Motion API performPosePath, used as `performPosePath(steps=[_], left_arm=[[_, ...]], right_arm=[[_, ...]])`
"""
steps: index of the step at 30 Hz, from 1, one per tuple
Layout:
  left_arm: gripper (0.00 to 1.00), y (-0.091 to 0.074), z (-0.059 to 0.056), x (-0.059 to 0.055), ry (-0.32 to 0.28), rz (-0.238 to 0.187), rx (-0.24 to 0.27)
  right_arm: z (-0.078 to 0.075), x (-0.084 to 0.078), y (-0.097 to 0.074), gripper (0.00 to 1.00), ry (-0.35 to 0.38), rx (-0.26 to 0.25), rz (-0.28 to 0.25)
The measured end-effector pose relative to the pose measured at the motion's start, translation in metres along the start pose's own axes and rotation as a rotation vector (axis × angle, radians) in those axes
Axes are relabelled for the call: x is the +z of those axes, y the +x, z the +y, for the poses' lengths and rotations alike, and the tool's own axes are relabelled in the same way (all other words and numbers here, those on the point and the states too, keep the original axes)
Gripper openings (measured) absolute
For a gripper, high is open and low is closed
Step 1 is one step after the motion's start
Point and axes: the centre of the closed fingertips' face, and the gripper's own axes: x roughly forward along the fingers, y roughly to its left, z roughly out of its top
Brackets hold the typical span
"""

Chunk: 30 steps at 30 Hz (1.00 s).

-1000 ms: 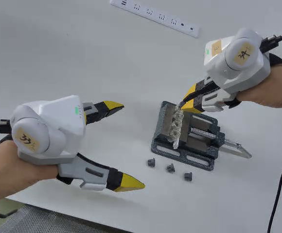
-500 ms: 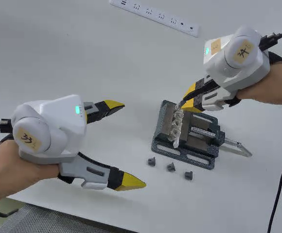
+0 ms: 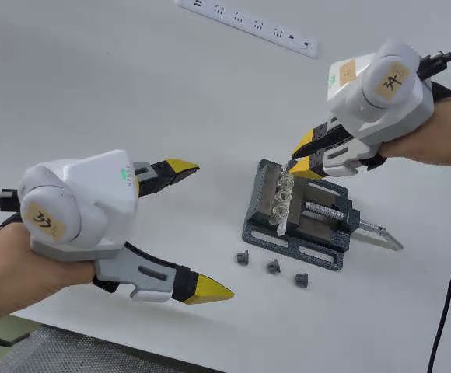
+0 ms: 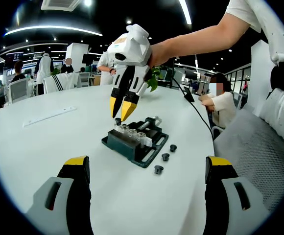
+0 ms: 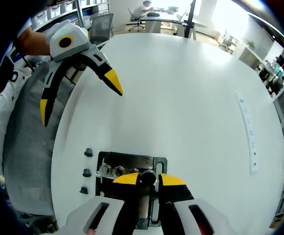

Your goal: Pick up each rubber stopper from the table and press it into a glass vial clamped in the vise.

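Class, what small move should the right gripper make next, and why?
Probably lower it straight down. The right gripper pinches a stopper right over the end vial in the vise, so a short push should seat it.

Left hand-held gripper (image 3: 208, 230) and right hand-held gripper (image 3: 294, 161) are white, yellow-tipped (black-cabled).

Open-plan office. A large round white table (image 5: 181, 98) sits mid-frame. At the top of the right gripper view stand desks (image 5: 164, 17) and a mesh office chair (image 5: 102, 25). In the left gripper view, long ceiling lights (image 4: 185, 11) cross the top, with people (image 4: 45, 66) among workstations at the left.
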Motion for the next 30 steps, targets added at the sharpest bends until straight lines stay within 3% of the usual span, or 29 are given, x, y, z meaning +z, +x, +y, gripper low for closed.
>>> performPosePath(steps=[8,30], left_arm=[[0.98,0.0,0.0,0.001,-0.005,-0.004,0.003],[0.98,-0.001,0.003,-0.001,-0.013,-0.01,0.002]], right_arm=[[-0.001,-0.001,-0.011,0.05,-0.008,-0.015,-0.009],[0.0,-0.004,0.0,0.02,-0.01,-0.005,0.003]])
